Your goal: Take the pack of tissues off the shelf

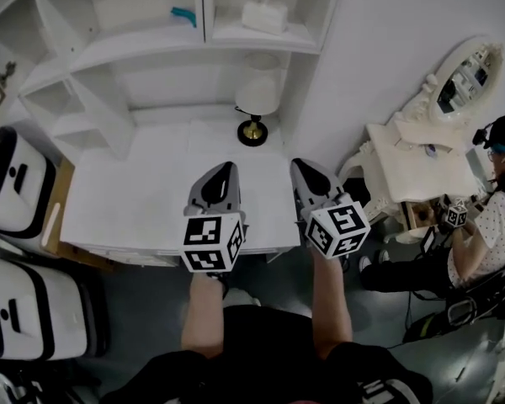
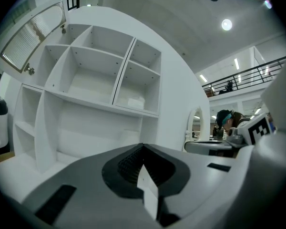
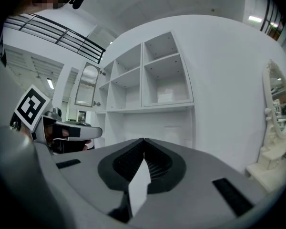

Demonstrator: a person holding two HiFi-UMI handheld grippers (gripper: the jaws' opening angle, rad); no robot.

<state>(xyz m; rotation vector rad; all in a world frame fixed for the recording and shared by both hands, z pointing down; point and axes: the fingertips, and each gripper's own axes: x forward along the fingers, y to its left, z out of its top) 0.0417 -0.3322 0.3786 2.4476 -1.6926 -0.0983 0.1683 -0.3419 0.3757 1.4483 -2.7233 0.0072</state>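
Tissue pk (image 3: 165,96) tiny, blurry

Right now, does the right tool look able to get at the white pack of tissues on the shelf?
Probably yes. The white pack of tissues lies in an open-fronted shelf compartment above the white table lamp, with nothing before it. The right tool, shut now, must open first.

The left gripper (image 1: 225,172) and right gripper (image 1: 300,167) are held side by side, near each other but apart, both pointing forward, away from the person. Each has its 2 jaws pressed together at the tips with nothing between them. A marker cube (image 1: 212,242) sits at the rear of each. The bare left forearm (image 1: 204,314) and right forearm (image 1: 330,305) run back roughly parallel.
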